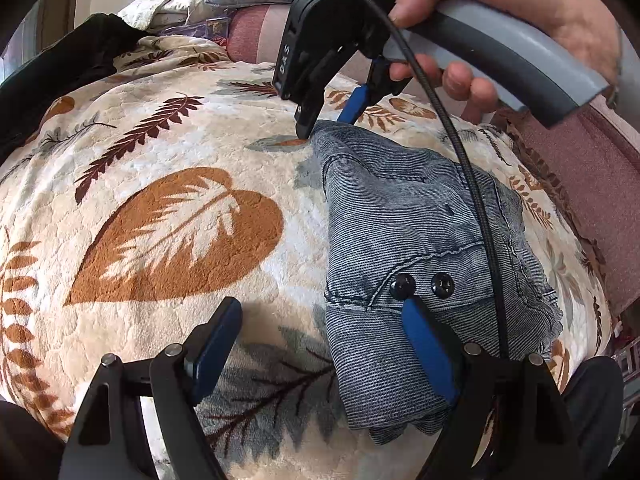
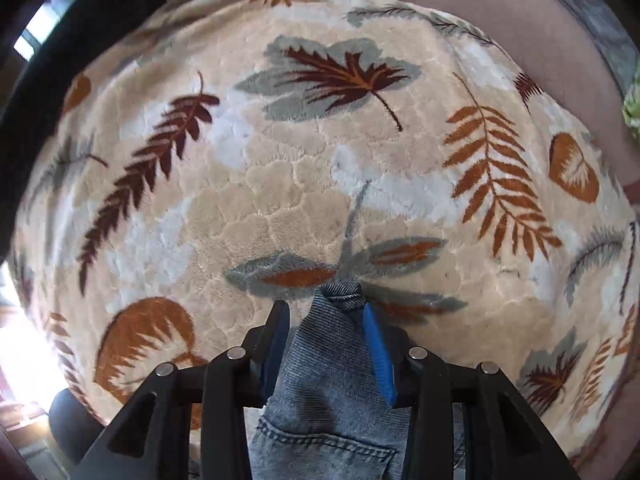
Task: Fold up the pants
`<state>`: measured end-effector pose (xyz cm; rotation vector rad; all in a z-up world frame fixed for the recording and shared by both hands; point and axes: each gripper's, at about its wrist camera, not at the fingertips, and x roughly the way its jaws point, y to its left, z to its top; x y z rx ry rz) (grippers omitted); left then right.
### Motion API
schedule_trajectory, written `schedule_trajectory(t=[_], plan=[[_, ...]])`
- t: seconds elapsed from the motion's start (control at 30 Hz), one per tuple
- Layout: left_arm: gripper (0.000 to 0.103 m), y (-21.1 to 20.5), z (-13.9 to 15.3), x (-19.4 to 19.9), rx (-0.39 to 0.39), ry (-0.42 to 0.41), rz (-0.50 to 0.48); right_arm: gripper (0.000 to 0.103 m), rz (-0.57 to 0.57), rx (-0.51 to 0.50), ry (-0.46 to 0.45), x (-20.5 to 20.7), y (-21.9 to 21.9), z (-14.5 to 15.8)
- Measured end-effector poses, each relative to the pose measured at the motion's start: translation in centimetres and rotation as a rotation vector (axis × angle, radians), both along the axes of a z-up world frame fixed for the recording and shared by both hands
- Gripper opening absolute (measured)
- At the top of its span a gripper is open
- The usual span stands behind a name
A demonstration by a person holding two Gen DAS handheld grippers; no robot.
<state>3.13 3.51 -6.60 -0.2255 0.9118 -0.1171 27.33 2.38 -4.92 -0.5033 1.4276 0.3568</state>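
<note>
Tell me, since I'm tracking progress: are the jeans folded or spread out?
Folded. The jeans lie as a compact stacked bundle on the leaf-print blanket, waistband buttons on top, no legs stretched out.

Right tongs [image 2: 326, 344] point down at a cream leaf-print blanket [image 2: 280, 184], with a bunched corner of the denim pants [image 2: 320, 384] poking up between the two blue pads [image 2: 378, 356]. Jaws are partly spread, and the right pad looks to be touching the cloth.
</note>
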Motion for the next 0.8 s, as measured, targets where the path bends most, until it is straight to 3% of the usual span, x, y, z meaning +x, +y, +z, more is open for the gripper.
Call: schedule_trajectory(t=[0.1,0.13,0.2,0.37,0.4,0.5,0.53,0.63,0.73,0.8], plan=[[0.084,0.0,0.0,0.0,-0.002,0.001,0.0,0.042,0.005,-0.072,0.033,0.6,0.1,-1.5],[0.084,0.0,0.0,0.0,-0.003,0.001,0.0,0.029,0.007,-0.061,0.039,0.7,0.0,-1.4],[0.084,0.0,0.0,0.0,-0.003,0.001,-0.002,0.017,0.02,-0.043,0.029,0.4,-0.2,-0.7],[0.084,0.0,0.0,0.1,-0.008,0.005,0.002,0.013,-0.07,0.085,-0.112,0.1,-3.6,2.2],[0.084,0.0,0.0,0.1,-0.006,0.005,0.001,0.008,-0.099,0.099,-0.145,0.2,-4.5,2.4],[0.084,0.1,0.0,0.0,-0.008,0.003,0.001,0.006,-0.18,0.082,-0.258,1.1,-6.5,2.5],[0.084,0.1,0.0,0.0,-0.01,0.002,0.001,0.007,-0.22,0.149,-0.265,1.2,-7.6,3.1],[0.084,0.1,0.0,-0.1,-0.007,-0.001,0.002,0.007,-0.245,0.347,-0.263,-0.6,-9.1,6.3],[0.084,0.1,0.1,-0.1,-0.009,0.003,0.004,0.008,-0.174,0.512,-0.105,-3.6,-7.2,6.8],[0.084,0.1,0.1,-0.1,-0.008,0.001,0.004,0.008,-0.163,0.494,-0.048,-5.6,-6.8,5.2]])
